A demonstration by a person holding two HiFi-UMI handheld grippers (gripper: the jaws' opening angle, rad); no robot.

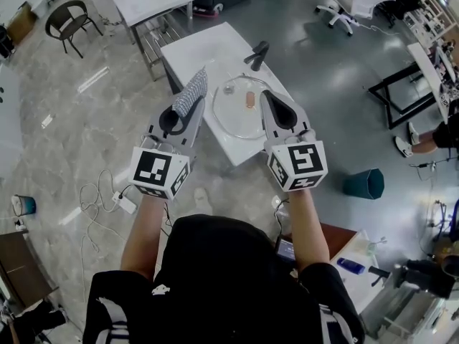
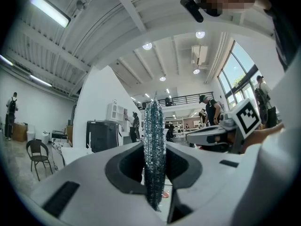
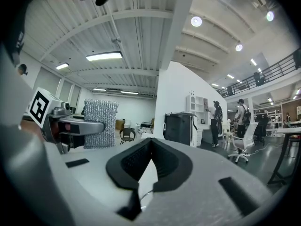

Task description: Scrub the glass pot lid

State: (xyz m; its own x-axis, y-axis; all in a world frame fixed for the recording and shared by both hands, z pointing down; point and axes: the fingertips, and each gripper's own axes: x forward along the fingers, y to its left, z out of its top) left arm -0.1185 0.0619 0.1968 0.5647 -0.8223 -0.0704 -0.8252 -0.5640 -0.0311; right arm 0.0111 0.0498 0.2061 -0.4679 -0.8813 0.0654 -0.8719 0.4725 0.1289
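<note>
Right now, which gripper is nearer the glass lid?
Right. The right gripper hangs over the lid, at its right edge; the left gripper, gripping the scrubber, is off to its left.

Bright and even in here: long white ceiling strip lights [image 2: 49, 11], round ceiling lamps [image 3: 196, 21] and tall windows [image 2: 240, 72] all pour light in. The polished grey floor [image 1: 315, 63] gleams softly, and the glittering silver mesh scrubbing pad [image 2: 154, 154] sparkles. Both gripper views bulge and darken toward their corners; shadows are faint.

Glass pot lid [image 1: 235, 115] rim partly hidden behind right gripper [image 1: 267, 97].
</note>
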